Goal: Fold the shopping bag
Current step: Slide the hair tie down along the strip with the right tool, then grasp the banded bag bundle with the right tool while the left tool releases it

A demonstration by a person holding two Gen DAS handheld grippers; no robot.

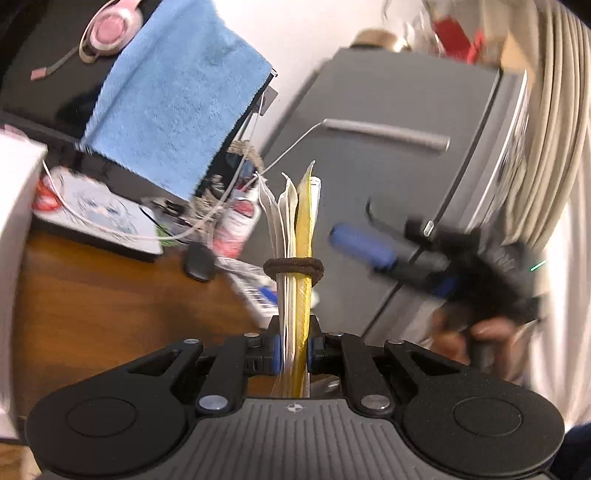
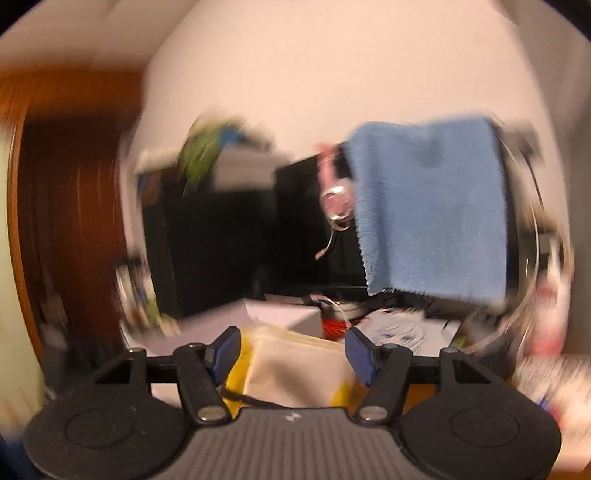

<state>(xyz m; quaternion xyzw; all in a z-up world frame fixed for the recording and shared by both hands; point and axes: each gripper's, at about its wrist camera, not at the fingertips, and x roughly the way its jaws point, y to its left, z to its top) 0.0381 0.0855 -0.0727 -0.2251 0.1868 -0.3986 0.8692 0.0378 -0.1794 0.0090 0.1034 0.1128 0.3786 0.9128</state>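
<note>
The left gripper (image 1: 294, 349) is clamped on the folded bag (image 1: 295, 229), which stands upright, edge-on, bound by a brown band (image 1: 293, 266). The right gripper (image 2: 291, 352), jaws apart, sits just beside the bag's flat face. Beyond lie a wooden desk (image 1: 110, 288), a blue towel (image 1: 173, 92) and a grey fridge (image 1: 388, 99)

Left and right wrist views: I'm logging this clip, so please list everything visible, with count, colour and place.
folded bag: one, white and yellow, clamped upright in left gripper
hair tie: one, brown, around the bag
towel: one, blue, draped over dark screen
headphones: one, pink, on the screen
fridge: one, grey, right of the desk
desk: one, brown wood, cluttered
left gripper: shut on bag
right gripper: open, bag seen between its fingers
hand: one, holding right gripper
</note>
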